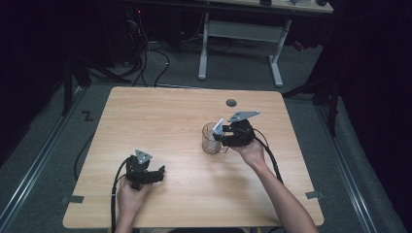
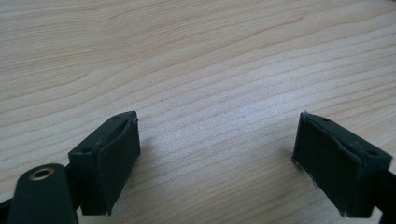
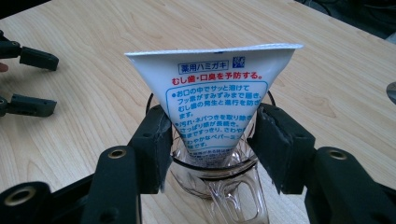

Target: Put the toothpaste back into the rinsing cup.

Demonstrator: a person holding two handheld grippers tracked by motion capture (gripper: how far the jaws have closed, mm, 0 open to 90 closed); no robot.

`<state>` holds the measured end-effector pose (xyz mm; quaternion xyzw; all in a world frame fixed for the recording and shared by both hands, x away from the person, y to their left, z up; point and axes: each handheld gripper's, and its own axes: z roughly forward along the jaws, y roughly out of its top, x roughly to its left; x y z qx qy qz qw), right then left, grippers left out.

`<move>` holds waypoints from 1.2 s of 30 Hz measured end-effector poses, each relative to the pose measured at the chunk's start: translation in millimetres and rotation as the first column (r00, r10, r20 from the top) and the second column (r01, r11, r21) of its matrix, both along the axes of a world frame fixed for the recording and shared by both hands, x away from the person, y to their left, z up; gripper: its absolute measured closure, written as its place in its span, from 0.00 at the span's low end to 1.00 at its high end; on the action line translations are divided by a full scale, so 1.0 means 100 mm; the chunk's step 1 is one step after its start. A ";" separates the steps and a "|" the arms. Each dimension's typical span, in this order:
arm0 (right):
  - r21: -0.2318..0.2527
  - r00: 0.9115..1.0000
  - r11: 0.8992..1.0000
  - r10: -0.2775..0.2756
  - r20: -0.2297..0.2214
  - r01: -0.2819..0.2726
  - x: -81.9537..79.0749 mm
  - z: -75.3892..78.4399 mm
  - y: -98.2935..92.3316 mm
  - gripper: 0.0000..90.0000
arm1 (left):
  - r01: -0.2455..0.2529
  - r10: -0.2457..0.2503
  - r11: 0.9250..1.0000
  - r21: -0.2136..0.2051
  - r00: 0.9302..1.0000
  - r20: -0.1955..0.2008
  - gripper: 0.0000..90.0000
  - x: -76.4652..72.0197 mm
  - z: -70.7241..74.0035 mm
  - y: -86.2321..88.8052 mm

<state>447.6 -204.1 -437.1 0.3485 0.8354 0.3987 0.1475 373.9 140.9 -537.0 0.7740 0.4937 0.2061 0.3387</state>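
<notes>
A clear glass mug with a handle stands right of the table's middle. A white toothpaste tube with blue and red print stands in it, crimped wide end up. My right gripper reaches over the mug from the right. In the right gripper view the tube rises out of the mug between the right gripper's jaws; the pads stand close beside it with slim gaps, so it is open. My left gripper rests low at the front left, open over bare wood; it also appears far off.
The wooden table has a small dark round disc near its far edge, beyond the mug. Grey tape marks sit at the front corners. A white-legged desk and cables stand on the floor behind the table.
</notes>
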 end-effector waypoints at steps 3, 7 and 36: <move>0.007 1.000 1.000 -0.001 0.010 0.001 -0.02 0.00 -0.02 0.52 | 0.000 0.000 1.000 0.000 1.000 0.000 0.16 0.00 0.00 0.00; 0.027 1.000 1.000 -0.008 0.014 0.008 -0.04 0.01 -0.06 0.51 | 0.000 0.000 1.000 0.000 1.000 0.000 0.16 0.00 0.00 0.00; 0.130 0.992 0.988 -0.094 0.089 0.082 -0.31 0.16 -0.45 0.54 | -0.001 0.001 1.000 0.000 1.000 0.000 0.16 0.00 0.00 0.00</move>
